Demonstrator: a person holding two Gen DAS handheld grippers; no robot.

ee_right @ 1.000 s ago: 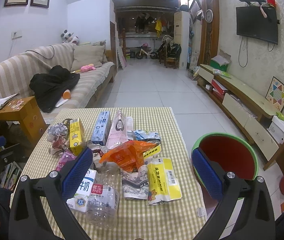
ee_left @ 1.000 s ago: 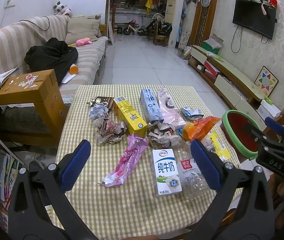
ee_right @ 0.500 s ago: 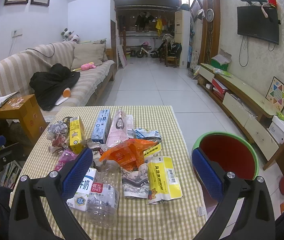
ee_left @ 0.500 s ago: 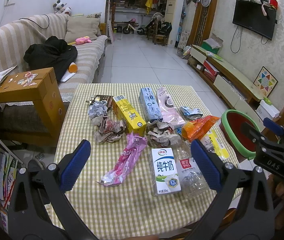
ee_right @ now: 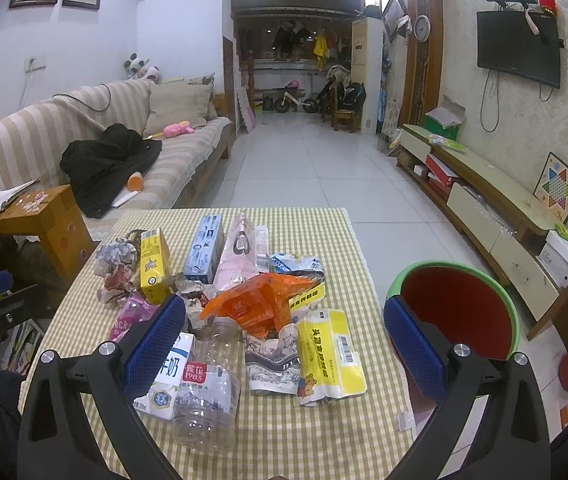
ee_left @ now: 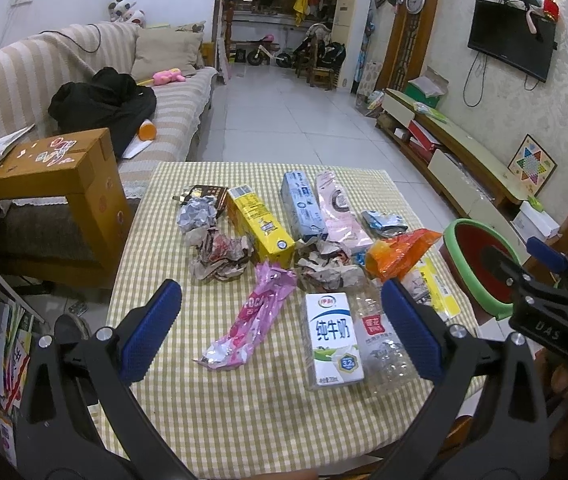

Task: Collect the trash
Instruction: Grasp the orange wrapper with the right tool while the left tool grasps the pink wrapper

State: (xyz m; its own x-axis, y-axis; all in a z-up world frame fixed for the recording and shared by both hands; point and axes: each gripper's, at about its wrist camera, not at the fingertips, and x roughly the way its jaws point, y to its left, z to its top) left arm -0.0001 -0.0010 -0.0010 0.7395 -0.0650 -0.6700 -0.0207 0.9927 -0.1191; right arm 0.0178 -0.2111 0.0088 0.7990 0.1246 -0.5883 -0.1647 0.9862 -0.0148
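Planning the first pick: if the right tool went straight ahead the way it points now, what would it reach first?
Probably the orange wrapper, centred between the right tool fingers atop the pile; depth is unclear, so the clear bottle below might come first.

Trash lies scattered on the checked cloth. A white milk carton point(ee_left: 335, 341) lies flat at 6 o'clock of the pile, a crushed clear bottle point(ee_left: 384, 346) touching it at 3 o'clock. A pink wrapper point(ee_left: 249, 318) sprawls at 9 o'clock. Yellow point(ee_left: 259, 229), blue point(ee_left: 302, 205) and pink point(ee_left: 340, 213) cartons lie side by side at 12 o'clock. The red green-rimmed bin point(ee_right: 458, 312) stands at 3 o'clock, off the table.
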